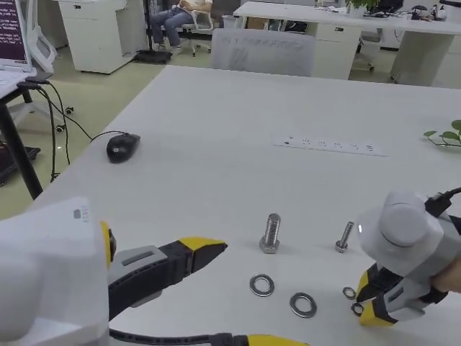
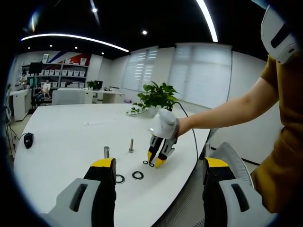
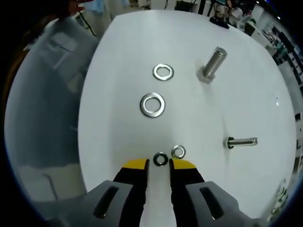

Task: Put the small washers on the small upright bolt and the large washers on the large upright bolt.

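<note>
The left gripper [image 2: 159, 163] gapes empty, well short of the small bolt [image 3: 241, 141]. The right gripper [image 3: 159, 163], jaws slightly parted, straddles a small washer [image 3: 160, 159] near that bolt. This looks like the first pickup, I judge; next, pinch its rim and lift it over the bolt.

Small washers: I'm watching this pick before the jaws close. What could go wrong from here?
1. The two small washers lie close together, right at the open tips of the right gripper; closing may catch or knock both.
2. They lie flat on the table, so the tips may slip off and push one away.
</note>
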Motion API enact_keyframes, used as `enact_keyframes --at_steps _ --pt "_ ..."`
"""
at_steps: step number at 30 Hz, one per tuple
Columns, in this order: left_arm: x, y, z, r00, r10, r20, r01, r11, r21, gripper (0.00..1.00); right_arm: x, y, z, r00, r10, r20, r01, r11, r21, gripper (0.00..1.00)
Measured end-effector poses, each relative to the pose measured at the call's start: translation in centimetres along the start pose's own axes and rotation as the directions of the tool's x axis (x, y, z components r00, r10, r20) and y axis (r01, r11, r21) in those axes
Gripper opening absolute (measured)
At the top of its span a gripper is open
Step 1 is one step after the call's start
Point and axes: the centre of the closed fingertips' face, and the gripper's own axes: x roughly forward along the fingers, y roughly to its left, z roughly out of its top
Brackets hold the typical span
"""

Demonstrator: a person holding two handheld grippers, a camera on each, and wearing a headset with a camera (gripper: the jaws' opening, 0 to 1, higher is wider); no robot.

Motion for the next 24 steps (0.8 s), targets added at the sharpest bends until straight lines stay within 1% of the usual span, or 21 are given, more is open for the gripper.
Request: enact_keyframes --at_steps 3,7,12,18,19,22,24 --pt "0.02 -0.04 0.11 1.0000 -0.003 0.006 0.003 1.000 0.000 0.74 0.01 0.03 0.02 1.0000 -0.004 0.004 0.004 1.000 -0.001 0.19" --pt "0.05 0.02 -0.04 1.0000 -0.005 -0.001 0.005 1.000 0.000 0.74 0.05 0.13 0.11 1.0000 -0.006 -0.001 0.006 1.000 -0.006 0.17" --pt "0.03 0.02 0.14 0.9999 -0.010 0.002 0.010 1.000 0.004 0.74 0.12 0.12 0.16 1.0000 -0.008 -0.004 0.008 1.000 -0.009 0.15" --pt "-0.05 0.11 0.21 0.9999 -0.010 0.000 0.010 1.000 0.005 0.74 0.10 0.16 0.12 0.9998 -0.008 -0.018 0.008 1.000 -0.014 0.14" --pt "-0.06 0.11 0.21 0.9999 -0.010 0.000 0.010 1.000 0.007 0.74 0.11 0.13 0.17 0.9998 -0.008 -0.016 0.007 1.000 -0.026 0.13" --pt "-0.09 0.00 0.31 0.9999 -0.014 0.004 0.014 1.000 0.007 0.74 0.03 0.13 0.09 0.9997 -0.008 -0.021 0.007 1.000 -0.021 0.13" --pt "-0.10 -0.06 0.25 0.9999 -0.015 0.000 0.015 1.000 0.010 0.74 -0.01 0.07 0.08 0.9998 -0.007 -0.020 0.006 1.000 -0.015 0.13"
